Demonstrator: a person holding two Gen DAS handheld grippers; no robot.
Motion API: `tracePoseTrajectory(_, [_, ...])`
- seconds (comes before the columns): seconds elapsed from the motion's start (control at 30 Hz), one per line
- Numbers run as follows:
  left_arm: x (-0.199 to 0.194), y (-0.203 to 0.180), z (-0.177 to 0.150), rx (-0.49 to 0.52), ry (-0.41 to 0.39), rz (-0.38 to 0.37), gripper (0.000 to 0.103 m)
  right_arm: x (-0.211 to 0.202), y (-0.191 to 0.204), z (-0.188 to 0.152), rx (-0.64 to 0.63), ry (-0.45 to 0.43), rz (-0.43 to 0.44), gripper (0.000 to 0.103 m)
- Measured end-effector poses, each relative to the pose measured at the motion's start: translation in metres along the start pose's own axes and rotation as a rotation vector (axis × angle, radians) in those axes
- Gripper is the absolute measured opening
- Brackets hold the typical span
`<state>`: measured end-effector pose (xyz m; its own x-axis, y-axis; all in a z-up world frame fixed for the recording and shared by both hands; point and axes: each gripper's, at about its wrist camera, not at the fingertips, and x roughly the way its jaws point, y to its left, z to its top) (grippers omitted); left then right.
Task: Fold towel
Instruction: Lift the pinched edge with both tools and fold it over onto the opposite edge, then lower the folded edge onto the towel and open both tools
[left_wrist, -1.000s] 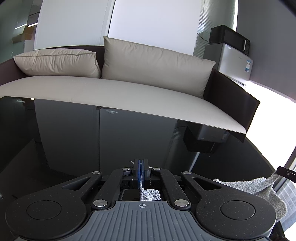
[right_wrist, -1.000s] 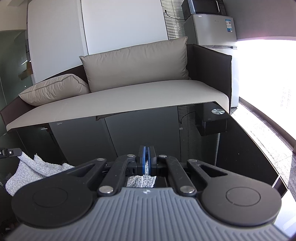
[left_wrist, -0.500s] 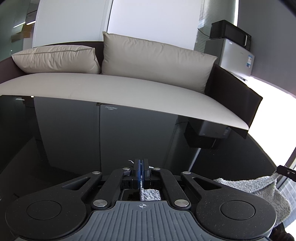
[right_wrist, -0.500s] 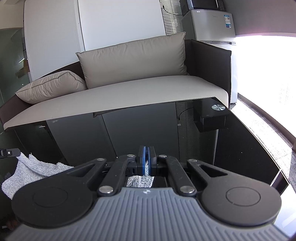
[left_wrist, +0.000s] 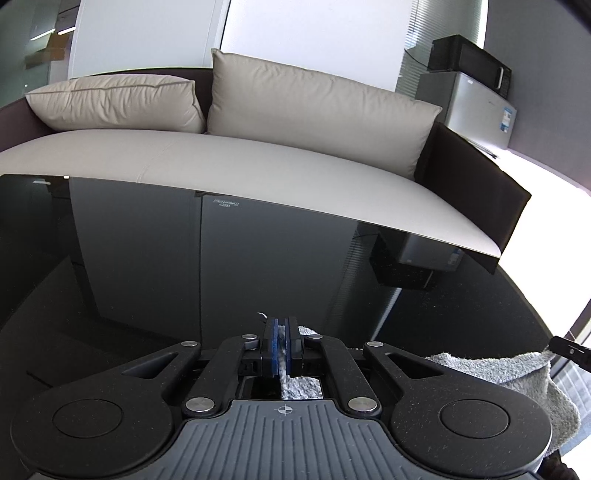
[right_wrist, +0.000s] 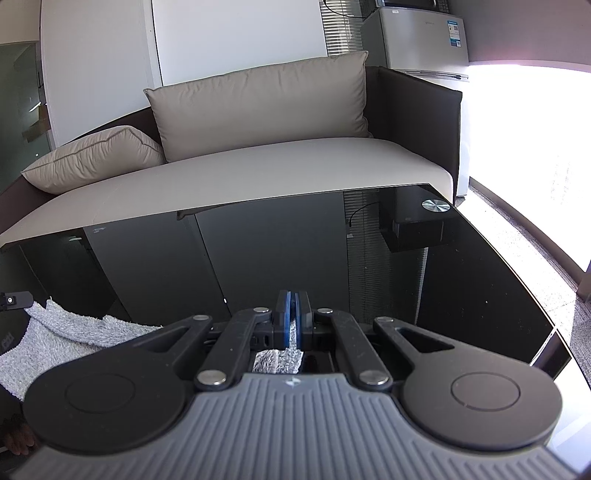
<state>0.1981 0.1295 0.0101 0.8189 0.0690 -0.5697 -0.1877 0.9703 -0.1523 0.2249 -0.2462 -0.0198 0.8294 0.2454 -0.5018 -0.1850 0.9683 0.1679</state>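
Most of the grey towel (left_wrist: 517, 373) lies hidden — the left gripper (left_wrist: 282, 347) body covers its middle, and the right edge cuts it off. In the right view the towel (right_wrist: 55, 339) runs under the right gripper (right_wrist: 292, 321). The black table (right_wrist: 480, 295) edge nearest the camera cannot be seen — both bodies block it.

Labels on the fridge (right_wrist: 421, 37) and table (left_wrist: 226, 203) — none legible.

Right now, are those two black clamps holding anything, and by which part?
Yes: the grey terry towel. Left gripper and right gripper each pinch its edge, jaws shut.
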Motion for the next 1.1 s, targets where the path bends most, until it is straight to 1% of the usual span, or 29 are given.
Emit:
tracePoseTrajectory(0.17, [0.004, 0.000, 0.002, -0.004, 0.002, -0.010, 0.005, 0.002, 0.001, 0.002, -0.001, -0.005, 0.001, 0.003])
tracePoseTrajectory(0.37, [0.005, -0.002, 0.003, 0.006, 0.000, -0.017, 0.005, 0.008, 0.000, 0.005, 0.008, 0.014, -0.001, 0.003])
tracePoseTrajectory(0.47, [0.004, -0.003, 0.004, 0.005, 0.006, -0.027, 0.005, 0.008, 0.002, 0.007, 0.008, 0.023, 0.006, 0.003])
tracePoseTrajectory(0.57, [-0.002, -0.007, 0.005, 0.022, -0.008, -0.037, 0.007, 0.003, 0.006, 0.010, -0.012, 0.008, 0.025, 0.005])
tracePoseTrajectory(0.63, [-0.005, -0.010, 0.006, 0.043, -0.010, -0.048, 0.011, -0.001, 0.009, 0.013, -0.017, 0.012, 0.050, 0.013])
tracePoseTrajectory(0.73, [-0.010, -0.015, 0.005, 0.060, 0.000, -0.079, 0.011, -0.005, 0.014, 0.013, -0.038, 0.044, 0.121, 0.018])
tracePoseTrajectory(0.83, [-0.012, -0.022, 0.001, 0.081, 0.020, -0.110, 0.014, -0.009, 0.025, 0.011, -0.092, 0.063, 0.159, 0.018])
tracePoseTrajectory(0.97, [-0.013, -0.035, -0.008, 0.125, 0.046, -0.153, 0.016, -0.012, 0.038, 0.011, -0.144, 0.091, 0.242, 0.018])
tracePoseTrajectory(1.03, [-0.013, -0.040, -0.012, 0.148, 0.045, -0.156, 0.016, -0.015, 0.046, 0.009, -0.173, 0.099, 0.275, 0.018])
tracePoseTrajectory(1.1, [-0.011, -0.041, -0.014, 0.147, 0.050, -0.159, 0.016, -0.017, 0.051, 0.007, -0.190, 0.102, 0.291, 0.018])
